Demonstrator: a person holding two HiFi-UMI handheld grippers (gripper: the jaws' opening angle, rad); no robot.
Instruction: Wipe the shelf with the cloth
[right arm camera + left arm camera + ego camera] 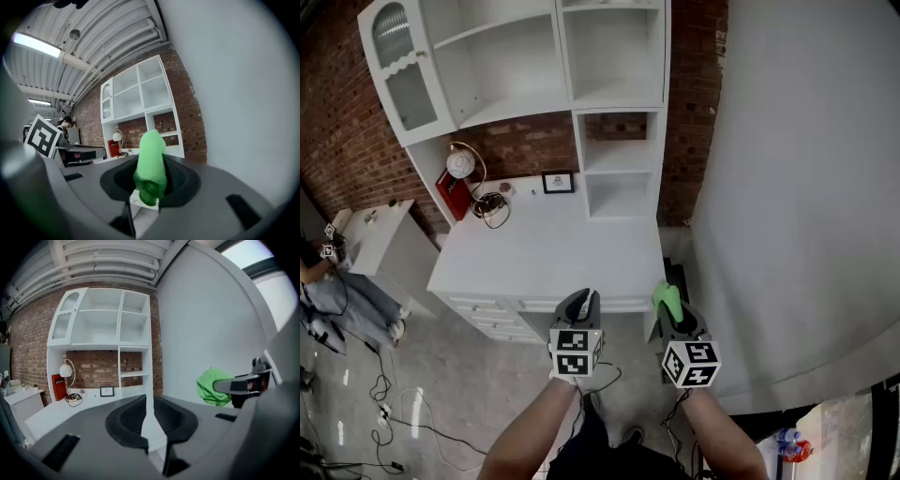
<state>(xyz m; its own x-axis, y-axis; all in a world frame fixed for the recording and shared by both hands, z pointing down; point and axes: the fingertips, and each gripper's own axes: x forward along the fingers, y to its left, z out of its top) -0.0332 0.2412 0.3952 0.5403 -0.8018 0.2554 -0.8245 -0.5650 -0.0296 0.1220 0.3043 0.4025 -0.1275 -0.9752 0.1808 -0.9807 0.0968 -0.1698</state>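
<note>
Green cloth (soft, light and limp, by its look) is pinched as a roll between the jaws of the right gripper, its bunched end poking past them; holding it mid-roll should leave enough free to wipe. Left of it, the left gripper has its jaws drawn to a slit, holding nothing. Beyond the white desk stands the shelf, well apart from both.

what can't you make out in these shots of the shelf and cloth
- Shelf unit: top cut off by the head view's upper edge.
- Picture frame: its image is too small in every view.
- Green cloth: lower end hidden between the right hand-held gripper's jaws.
- Person: cut off by the head view's left edge.
</note>
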